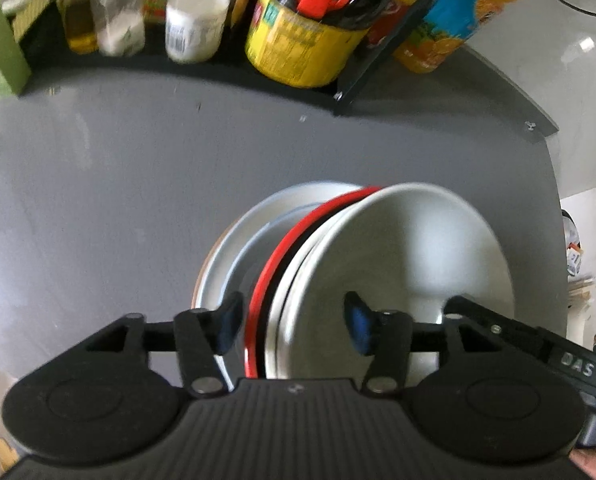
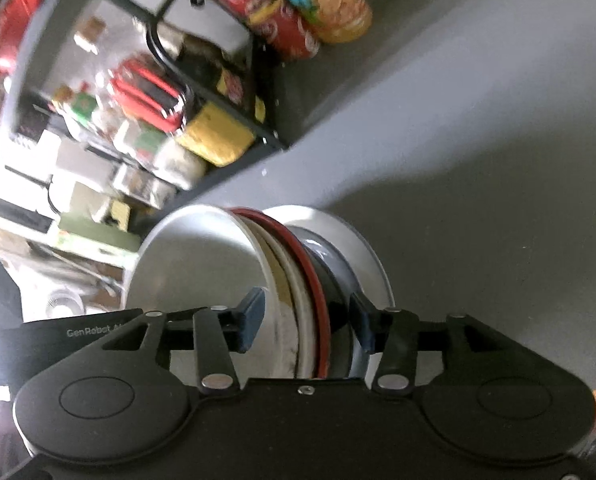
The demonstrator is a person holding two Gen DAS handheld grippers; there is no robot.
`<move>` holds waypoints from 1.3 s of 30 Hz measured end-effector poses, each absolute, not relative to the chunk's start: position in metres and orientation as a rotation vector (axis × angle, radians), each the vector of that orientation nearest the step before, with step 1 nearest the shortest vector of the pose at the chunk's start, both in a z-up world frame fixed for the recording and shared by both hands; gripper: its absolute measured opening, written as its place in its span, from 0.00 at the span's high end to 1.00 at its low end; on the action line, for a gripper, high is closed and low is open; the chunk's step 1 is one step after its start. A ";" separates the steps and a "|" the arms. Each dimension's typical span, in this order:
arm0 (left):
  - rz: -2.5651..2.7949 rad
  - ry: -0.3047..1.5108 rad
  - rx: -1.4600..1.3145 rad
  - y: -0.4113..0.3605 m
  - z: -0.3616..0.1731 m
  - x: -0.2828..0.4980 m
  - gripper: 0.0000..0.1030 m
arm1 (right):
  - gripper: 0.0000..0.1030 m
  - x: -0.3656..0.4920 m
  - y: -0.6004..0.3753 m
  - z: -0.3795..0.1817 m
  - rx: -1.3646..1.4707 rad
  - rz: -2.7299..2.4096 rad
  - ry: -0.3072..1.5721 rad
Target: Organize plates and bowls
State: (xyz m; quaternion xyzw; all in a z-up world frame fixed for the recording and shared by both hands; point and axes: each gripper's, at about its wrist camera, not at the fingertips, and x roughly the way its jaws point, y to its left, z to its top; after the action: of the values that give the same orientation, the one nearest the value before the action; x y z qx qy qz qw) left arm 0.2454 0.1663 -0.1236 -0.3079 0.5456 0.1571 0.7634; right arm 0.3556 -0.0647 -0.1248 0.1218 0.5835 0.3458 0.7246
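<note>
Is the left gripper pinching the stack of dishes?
Apart. In the left wrist view the left gripper straddles the tilted stack of white and red-rimmed dishes, gaps beside both fingers.

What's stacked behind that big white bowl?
Behind the white bowl sit another white rim, a red-rimmed black dish, then a pale plate. Only their edges show; the bowl and both grippers hide the rest, so the exact count is unclear.

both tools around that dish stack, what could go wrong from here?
1. The left tool and right tool both straddle the stack's rims with jaws apart; a late or uneven close could let the white bowl and red-rimmed plate slide out.
2. The dishes sit tilted, so they may fan apart.
3. The crowded rack stands close behind; a swing could hit it.
</note>
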 end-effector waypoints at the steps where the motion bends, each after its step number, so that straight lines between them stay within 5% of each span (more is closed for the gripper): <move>1: 0.343 1.179 -0.656 0.165 -0.120 0.246 0.39 | 0.47 0.355 -0.068 -0.122 0.271 0.759 1.275; 10: 0.293 1.138 -0.565 0.145 -0.095 0.242 0.23 | 0.36 0.336 -0.098 -0.092 0.287 0.714 1.156; 13: 0.271 1.135 -0.521 0.138 -0.088 0.241 0.23 | 0.26 0.329 -0.110 -0.084 0.294 0.676 1.115; 39: 0.283 1.034 -0.417 0.085 -0.040 0.189 0.18 | 0.12 0.257 -0.254 -0.042 0.333 0.483 0.950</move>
State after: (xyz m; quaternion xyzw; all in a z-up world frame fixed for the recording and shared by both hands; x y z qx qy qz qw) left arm 0.1887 0.0849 -0.0399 -0.1971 0.4888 0.1338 0.8393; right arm 0.2571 -0.2542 -0.0418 0.1579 0.4509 0.2292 0.8481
